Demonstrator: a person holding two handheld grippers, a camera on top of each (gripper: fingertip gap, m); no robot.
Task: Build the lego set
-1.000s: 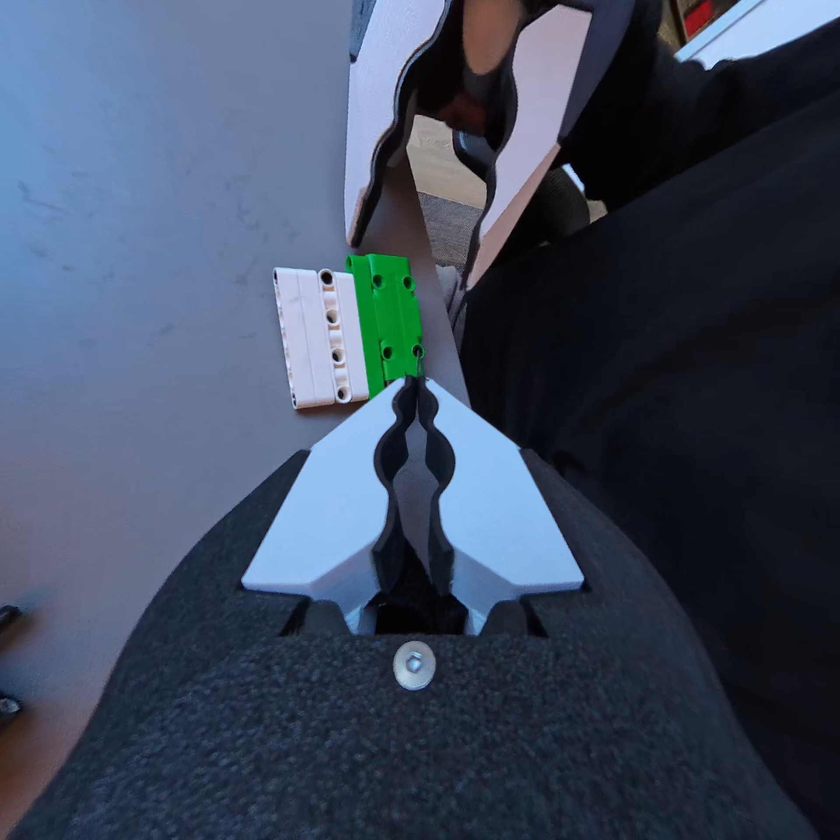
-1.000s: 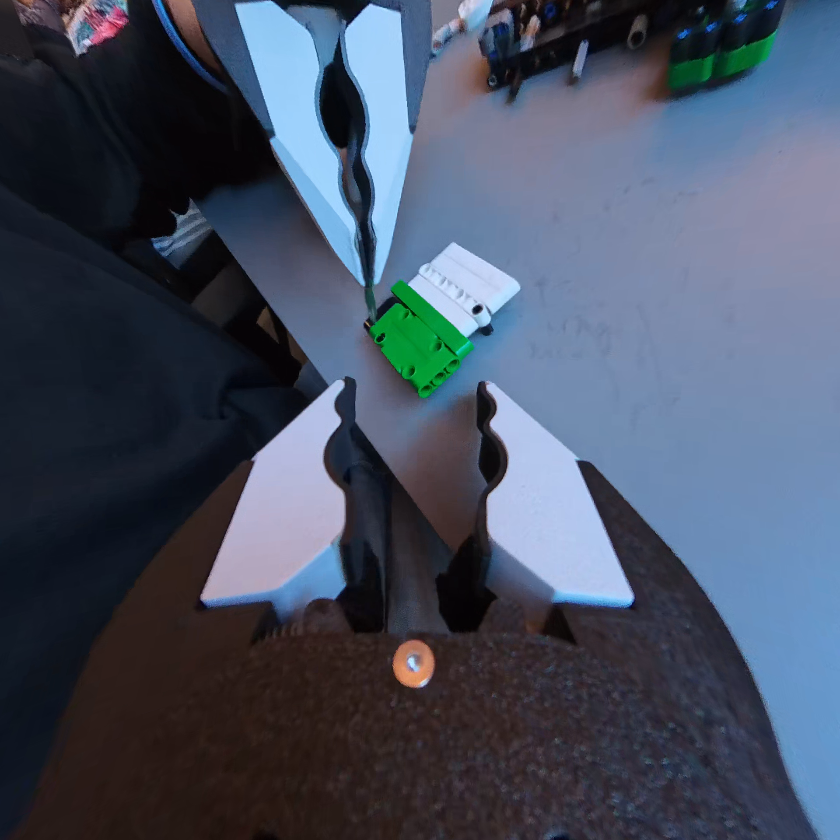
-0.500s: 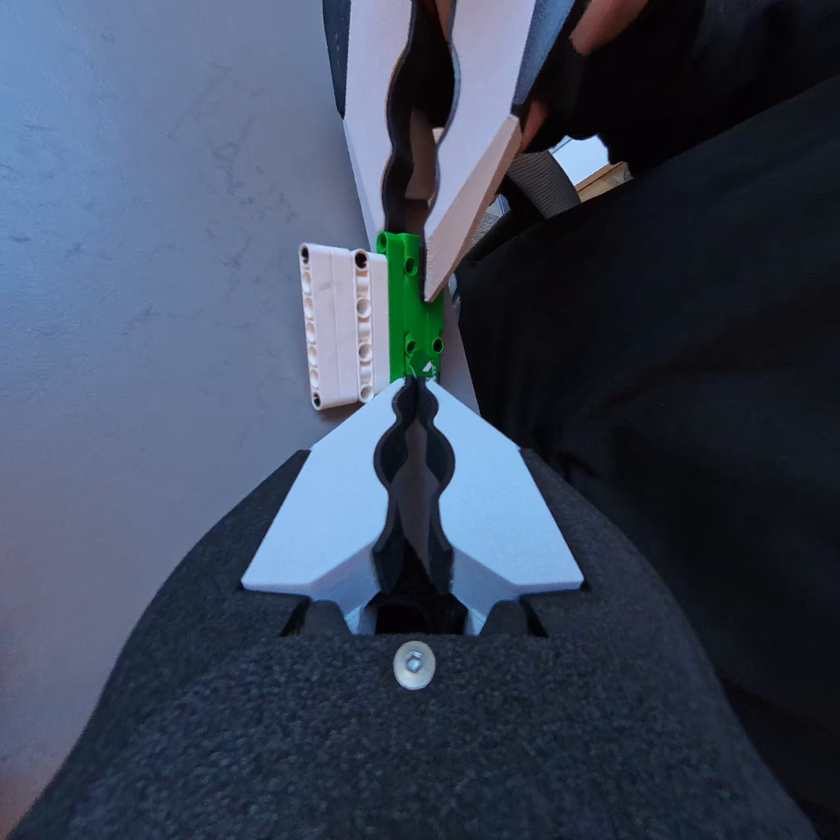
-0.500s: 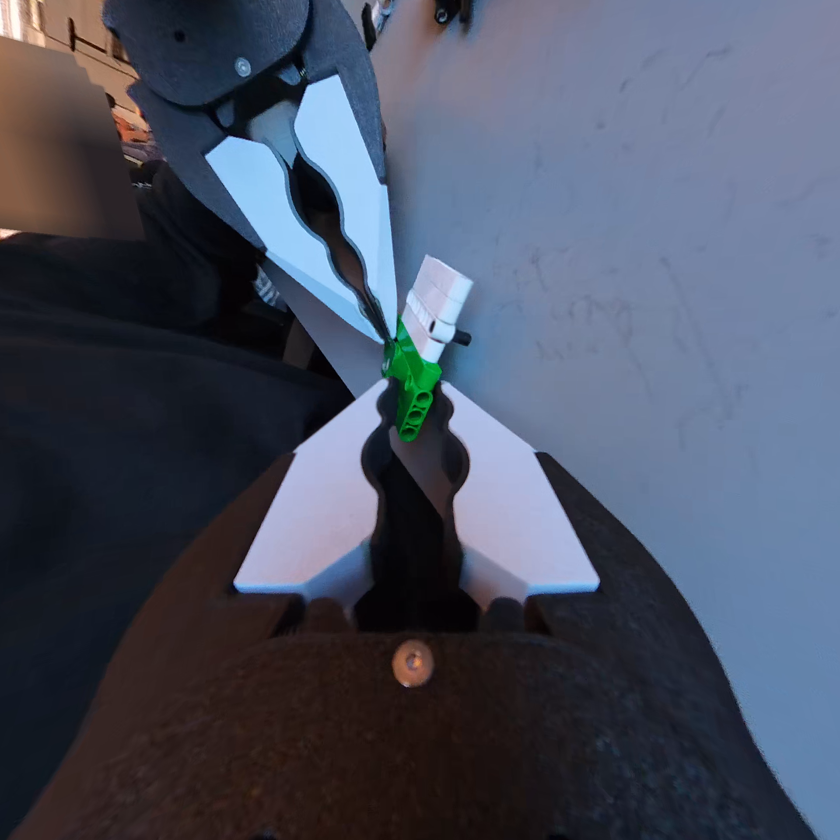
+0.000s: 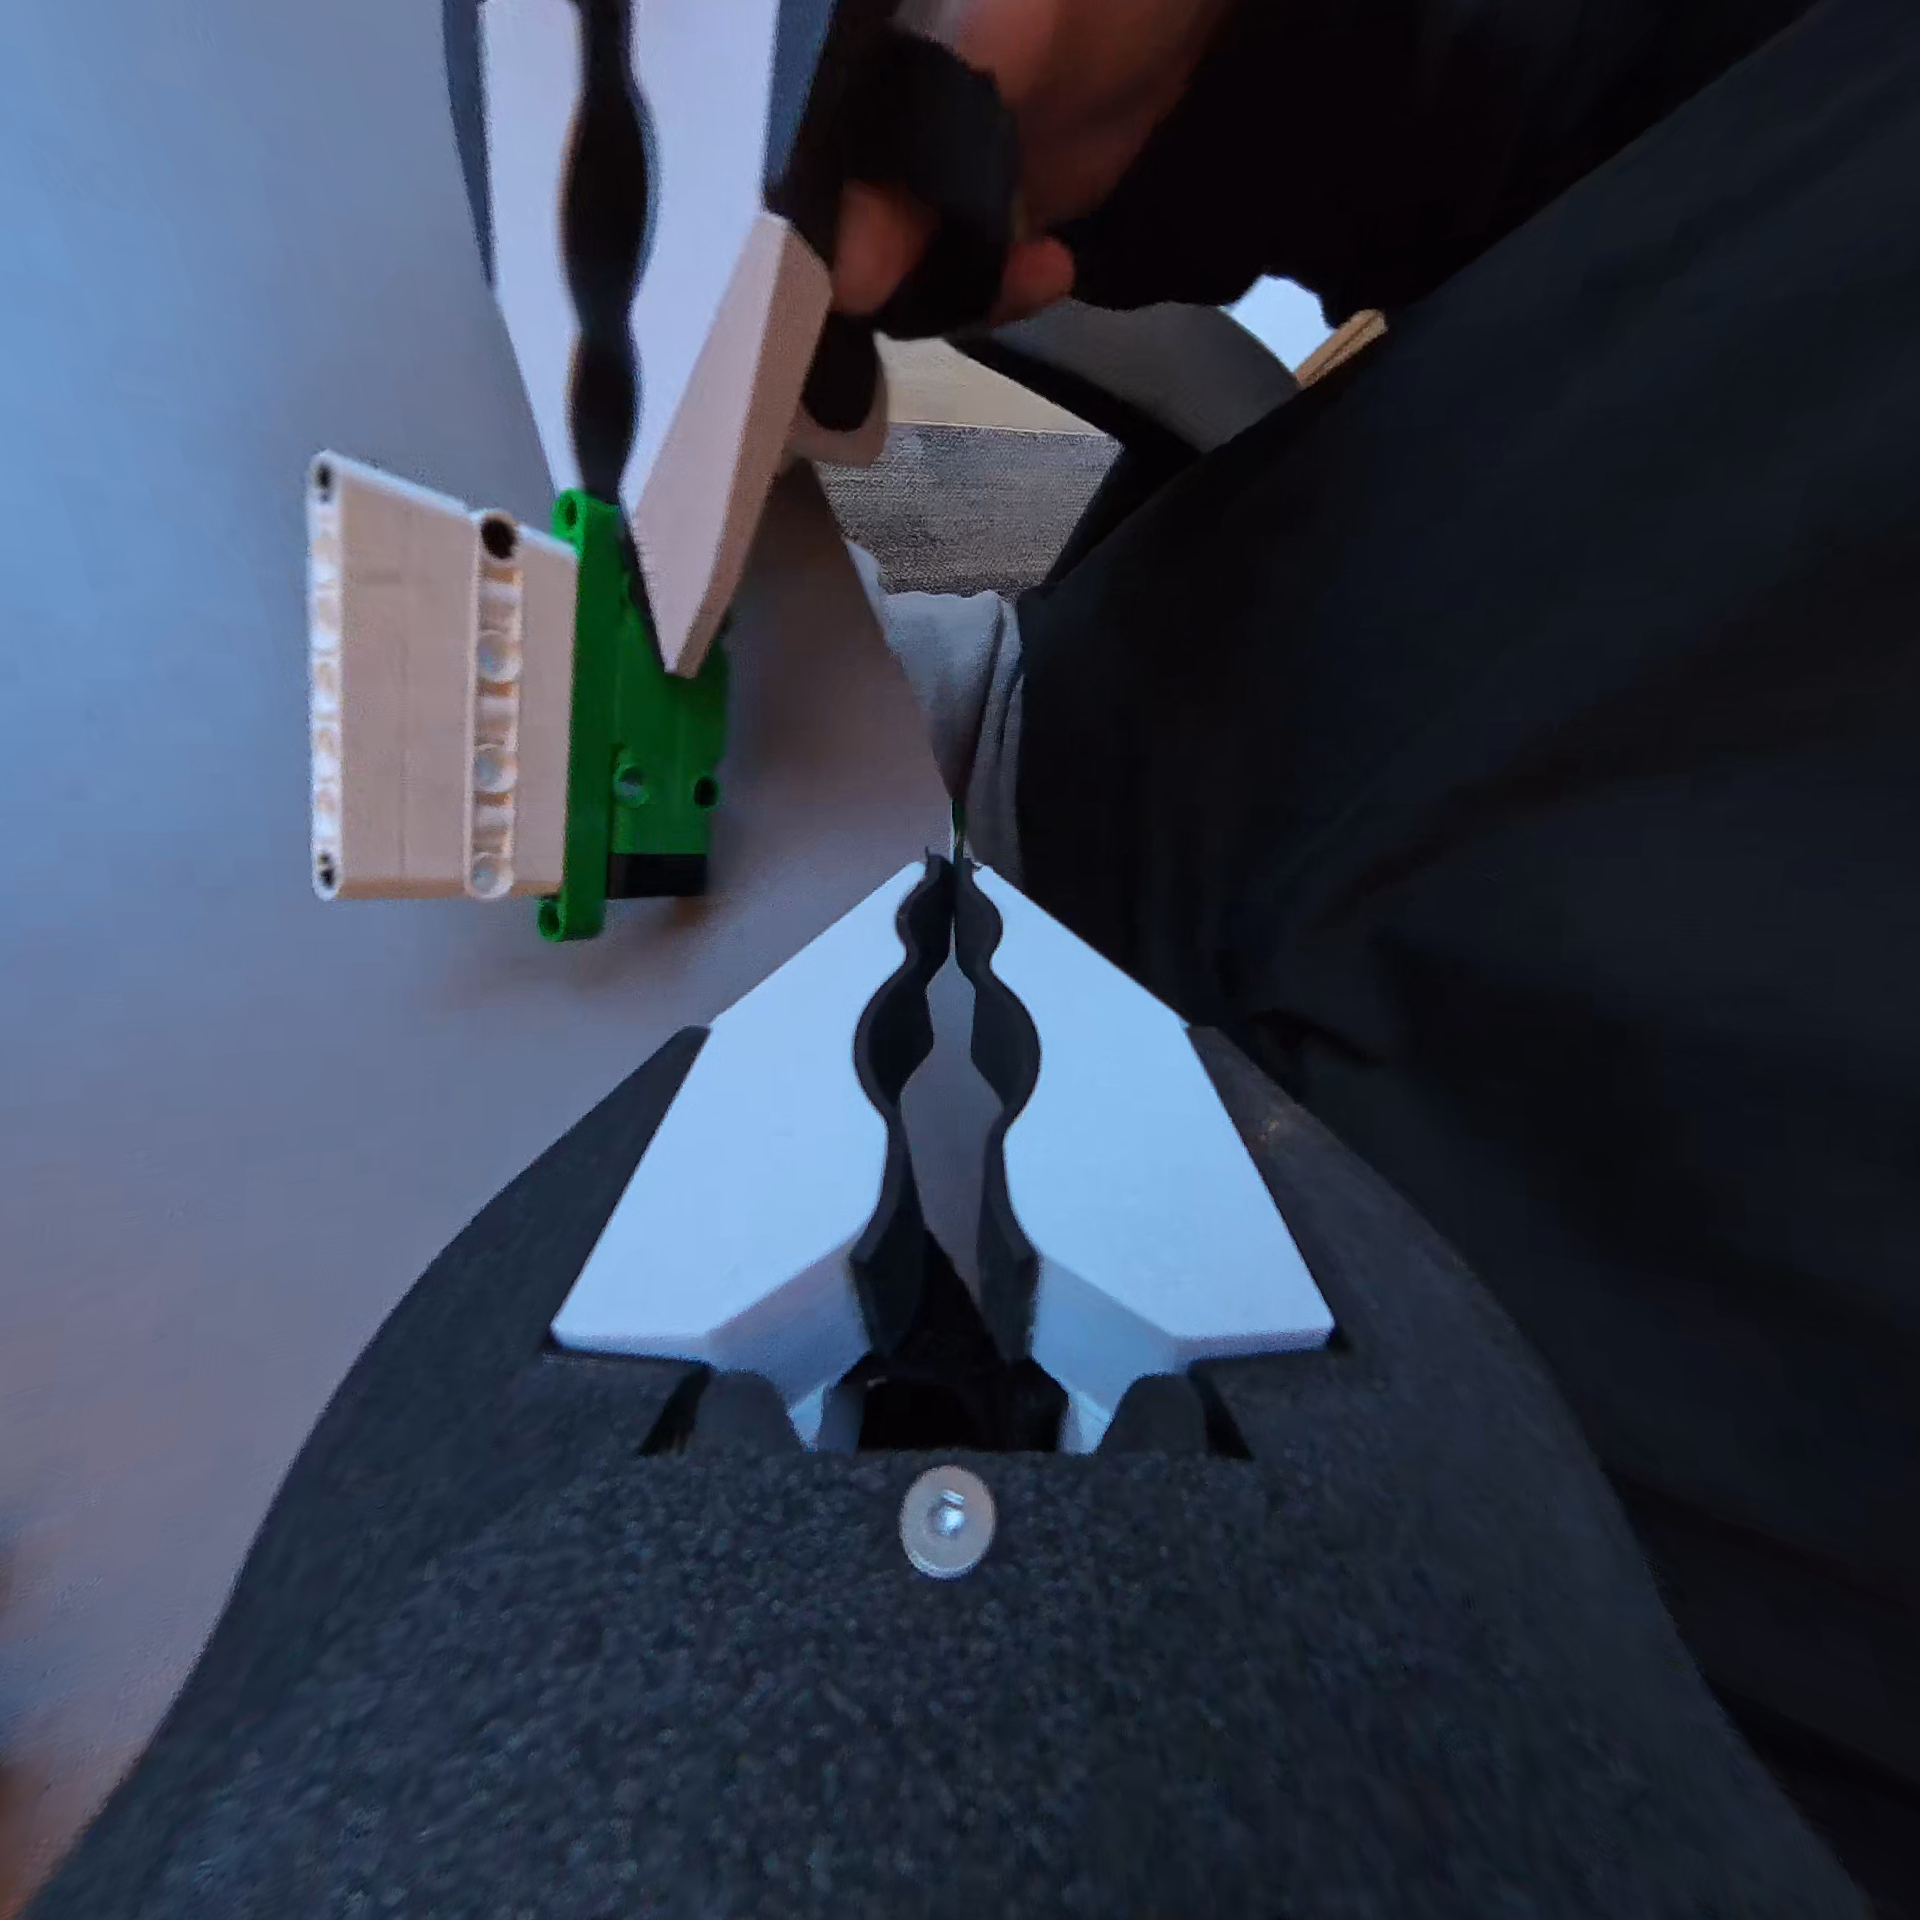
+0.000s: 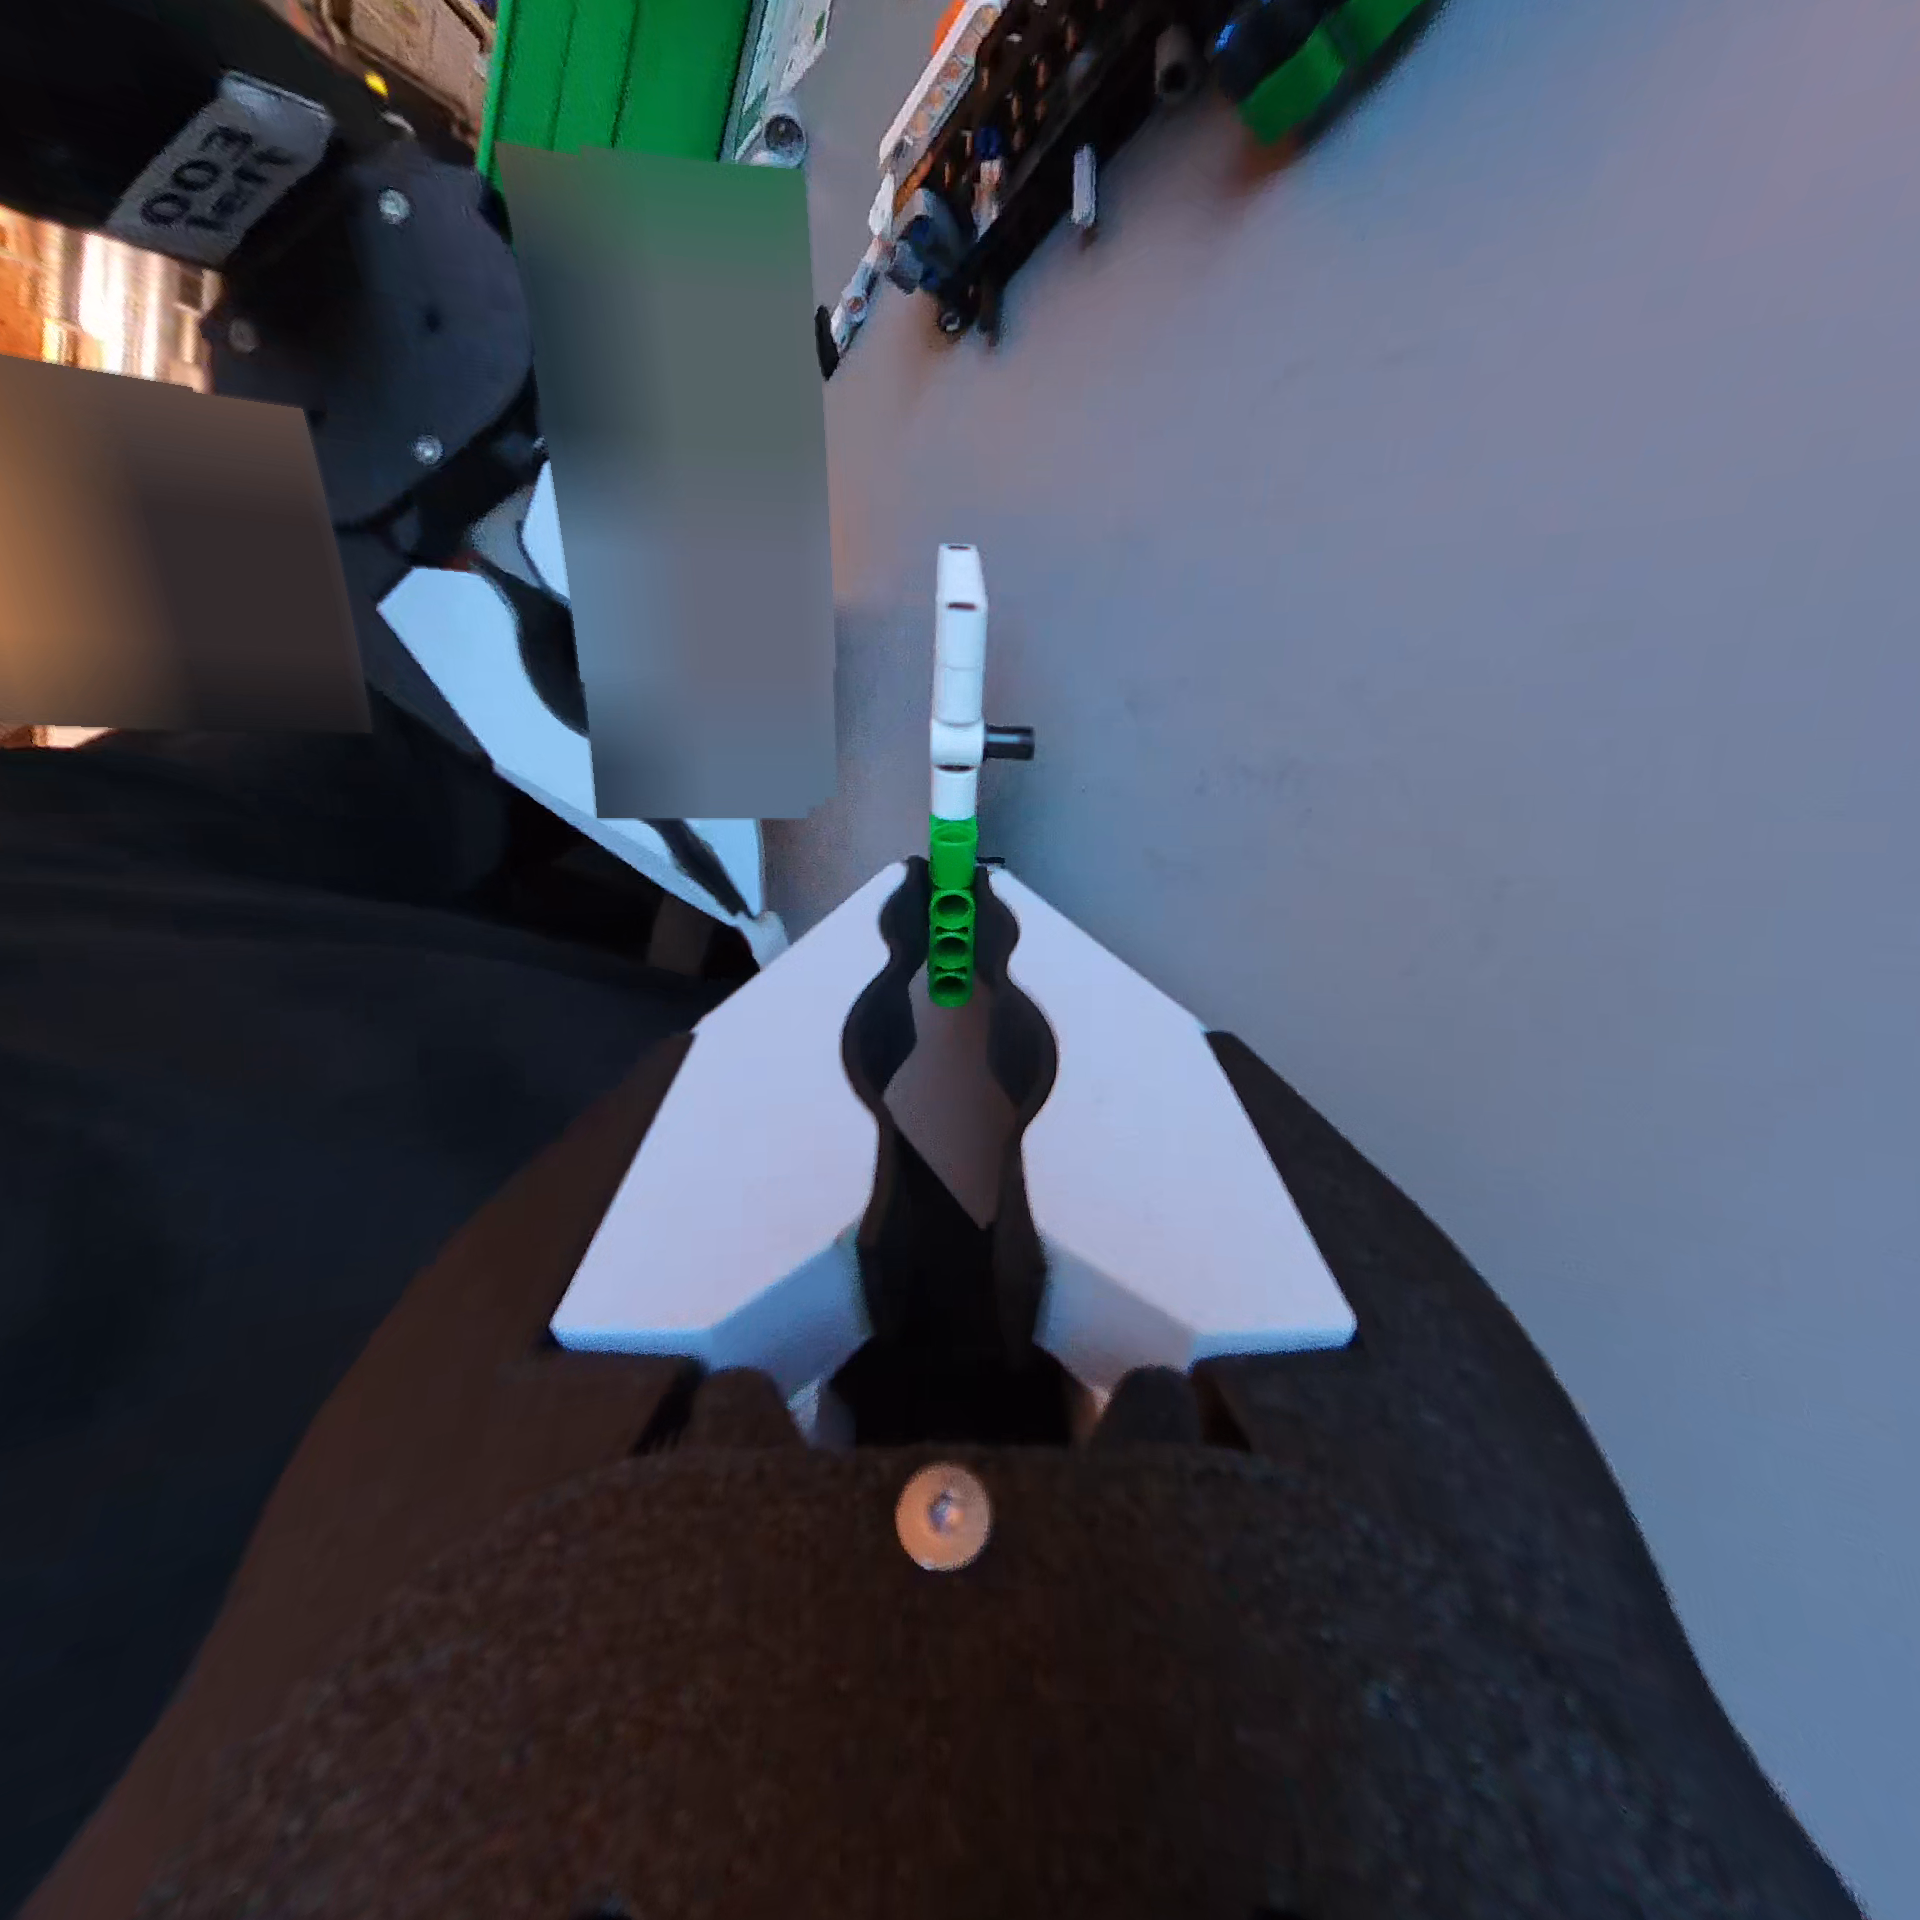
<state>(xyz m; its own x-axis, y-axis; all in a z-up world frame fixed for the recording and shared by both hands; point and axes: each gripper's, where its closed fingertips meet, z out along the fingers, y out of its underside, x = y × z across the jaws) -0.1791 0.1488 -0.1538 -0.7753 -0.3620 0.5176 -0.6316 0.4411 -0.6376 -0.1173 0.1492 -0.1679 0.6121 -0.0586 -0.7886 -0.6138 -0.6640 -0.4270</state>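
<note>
In your left wrist view, your left gripper (image 5: pixel 951 883) has backed away from the flat white-and-green plastic lego panel assembly (image 5: pixel 499 696). Its fingers are pressed nearly together on what looks like a thin dark-green sliver; I cannot tell what. In your right wrist view, your right gripper (image 6: pixel 951 914), open 1 second ago, now clamps the assembly's green end and holds it edge-on above the grey table (image 6: pixel 1455 831), so the handover is probably done.

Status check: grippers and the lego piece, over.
Right gripper shut on green-white panel, held edge-on above table. Left gripper shut, pinching something thin, unidentifiable. Nothing in the way.
</note>
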